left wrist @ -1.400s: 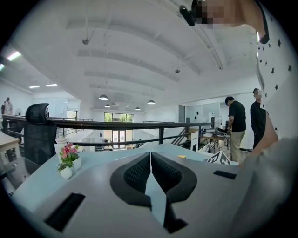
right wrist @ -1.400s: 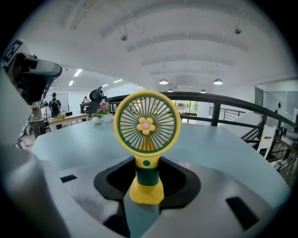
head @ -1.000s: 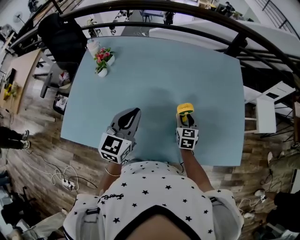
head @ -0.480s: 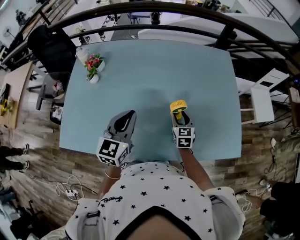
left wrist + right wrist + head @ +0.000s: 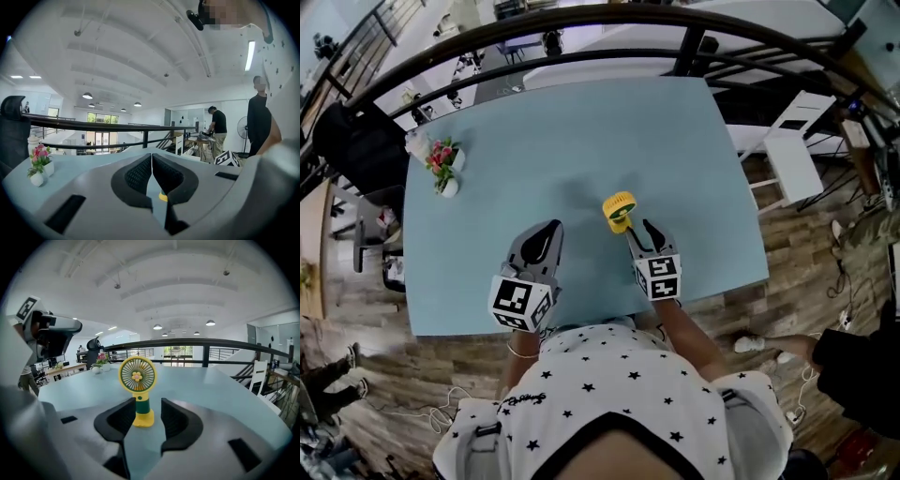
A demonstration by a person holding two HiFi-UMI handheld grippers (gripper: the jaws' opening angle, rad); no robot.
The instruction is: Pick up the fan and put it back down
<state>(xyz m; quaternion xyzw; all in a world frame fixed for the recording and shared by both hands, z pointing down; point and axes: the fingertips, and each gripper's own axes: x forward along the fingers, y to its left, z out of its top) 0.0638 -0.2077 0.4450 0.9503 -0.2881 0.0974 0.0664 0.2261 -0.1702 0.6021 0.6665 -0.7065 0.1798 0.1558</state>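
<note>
Right tongs (image 5: 639, 228), just narrowing, gape empty before 1 fan (image 5: 137, 376).

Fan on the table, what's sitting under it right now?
Only the blue table: the fan stands upright on its yellow base. The patch beneath that base is covered.

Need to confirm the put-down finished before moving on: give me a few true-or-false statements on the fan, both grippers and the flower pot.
The fan stands upright on the table. True.
The right gripper is clamped on the fan. False: its fingers stand apart, having just closed slightly, and the fan stands untouched just ahead of them.
The left gripper has its fingers together, empty. True.
The flower pot touches the fan. False: it sits near the table's far left corner, well apart.
</note>
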